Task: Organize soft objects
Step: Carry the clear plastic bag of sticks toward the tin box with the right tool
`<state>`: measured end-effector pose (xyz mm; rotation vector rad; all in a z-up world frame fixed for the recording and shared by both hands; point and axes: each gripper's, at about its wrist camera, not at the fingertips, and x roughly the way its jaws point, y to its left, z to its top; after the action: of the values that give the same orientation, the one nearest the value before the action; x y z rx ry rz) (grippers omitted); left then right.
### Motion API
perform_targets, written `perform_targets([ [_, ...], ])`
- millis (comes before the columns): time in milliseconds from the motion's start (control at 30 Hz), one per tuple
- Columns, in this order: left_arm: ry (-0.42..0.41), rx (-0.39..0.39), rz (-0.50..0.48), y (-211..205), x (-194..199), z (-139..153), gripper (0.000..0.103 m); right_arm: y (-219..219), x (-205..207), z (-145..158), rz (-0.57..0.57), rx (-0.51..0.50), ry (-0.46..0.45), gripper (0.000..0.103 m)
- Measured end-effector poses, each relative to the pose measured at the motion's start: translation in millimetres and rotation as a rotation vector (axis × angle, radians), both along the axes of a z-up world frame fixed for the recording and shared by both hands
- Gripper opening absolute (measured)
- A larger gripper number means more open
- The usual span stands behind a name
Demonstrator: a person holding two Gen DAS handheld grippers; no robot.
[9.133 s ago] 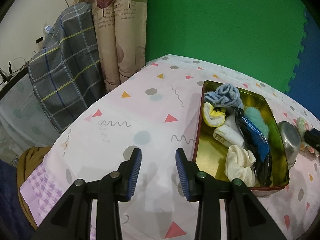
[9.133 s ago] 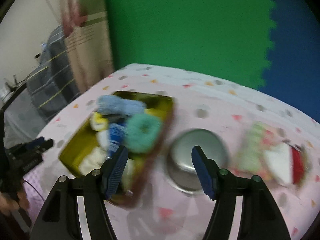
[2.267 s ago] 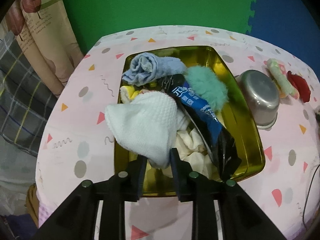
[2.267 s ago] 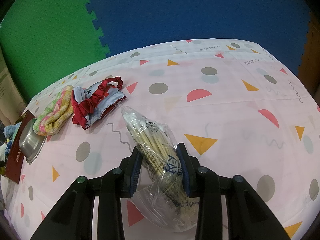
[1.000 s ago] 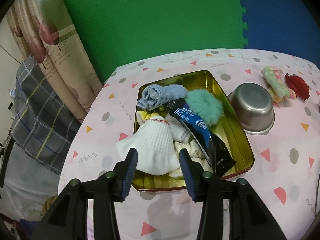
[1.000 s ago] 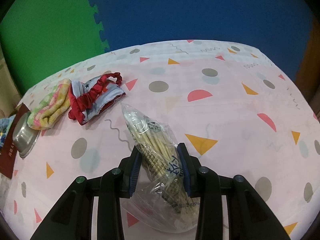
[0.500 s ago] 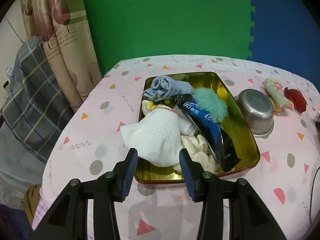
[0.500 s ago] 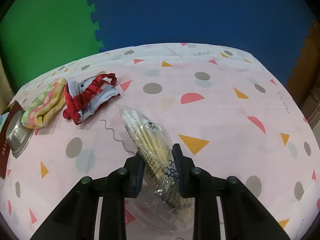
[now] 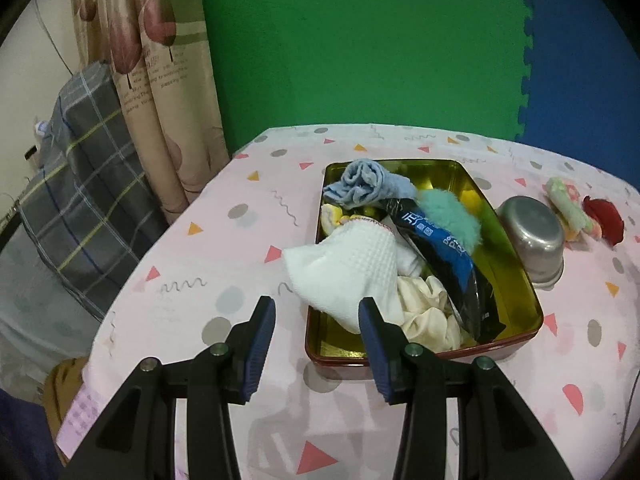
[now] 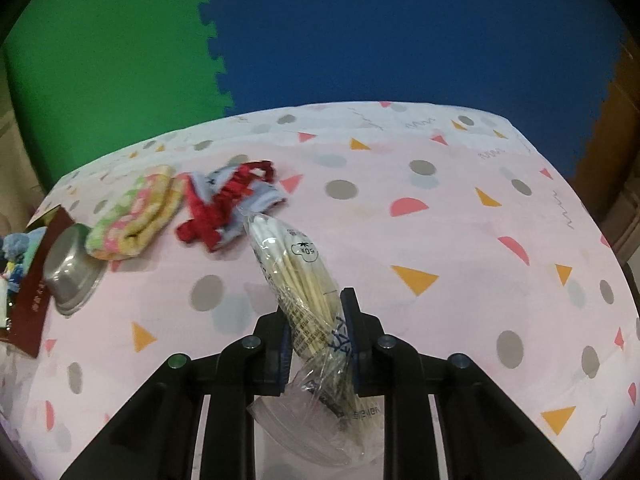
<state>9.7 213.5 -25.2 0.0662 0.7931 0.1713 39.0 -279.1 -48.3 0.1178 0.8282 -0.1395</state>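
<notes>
A gold tin tray [image 9: 516, 276] holds a white waffle cloth [image 9: 348, 268] draped over its left rim, a blue rolled cloth [image 9: 364, 186], a teal fluffy piece [image 9: 450, 220], a cream cloth [image 9: 428, 316] and a black-and-blue packet [image 9: 444, 256]. My left gripper [image 9: 318, 328] is open and empty, just in front of the tray. My right gripper [image 10: 316, 320] is shut on a clear bag of cotton swabs [image 10: 304, 280], held above the tablecloth. A striped pastel towel [image 10: 132, 212] and a red-and-blue frilled cloth [image 10: 228, 200] lie beyond it.
A steel bowl [image 9: 530, 236] sits upside down right of the tray; it also shows in the right wrist view [image 10: 70, 264]. The table edge drops off on the left by a plaid cushion [image 9: 76, 184] and curtains [image 9: 160, 92]. Green and blue foam mats back the table.
My left gripper let go of the white cloth, opened and drew back from the tray. My right gripper closed tighter on the swab bag and lifted it.
</notes>
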Motion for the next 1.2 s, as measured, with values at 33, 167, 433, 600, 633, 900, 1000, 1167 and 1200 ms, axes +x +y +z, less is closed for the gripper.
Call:
perform_targets([
  [33, -0.001, -0.003, 0.003, 1, 0, 0, 0.044, 5, 0, 1, 0.010, -0.004, 0.002, 0.020],
  [167, -0.007, -0.028, 0.016, 6, -1, 0, 0.044, 21, -1, 7, 0.038, -0.003, -0.002, 0.020],
  [433, 0.004, -0.065, 0.031, 12, -1, -2, 0.044, 54, -1, 13, 0.098, -0.034, 0.001, 0.020],
  [600, 0.003, -0.064, 0.036, 12, -1, -2, 0.044, 74, 3, 17, 0.135, -0.046, 0.002, 0.020],
  [633, 0.004, -0.064, 0.038, 12, -2, -2, 0.044, 80, 4, 18, 0.147, -0.049, 0.003, 0.020],
  [900, -0.009, -0.099, 0.069, 20, -2, 0, 0.044, 124, 11, 21, 0.249, -0.038, 0.006, 0.020],
  [1000, -0.008, -0.106, 0.085, 23, -1, -1, 0.044, 139, 13, 25, 0.285, -0.032, 0.002, 0.020],
  [1167, -0.019, -0.125, 0.113, 30, -3, 1, 0.044, 163, 14, 31, 0.334, -0.032, -0.010, 0.020],
  [1200, -0.015, -0.130, 0.118, 31, -2, 0, 0.044, 167, 15, 32, 0.344, -0.031, -0.010, 0.020],
])
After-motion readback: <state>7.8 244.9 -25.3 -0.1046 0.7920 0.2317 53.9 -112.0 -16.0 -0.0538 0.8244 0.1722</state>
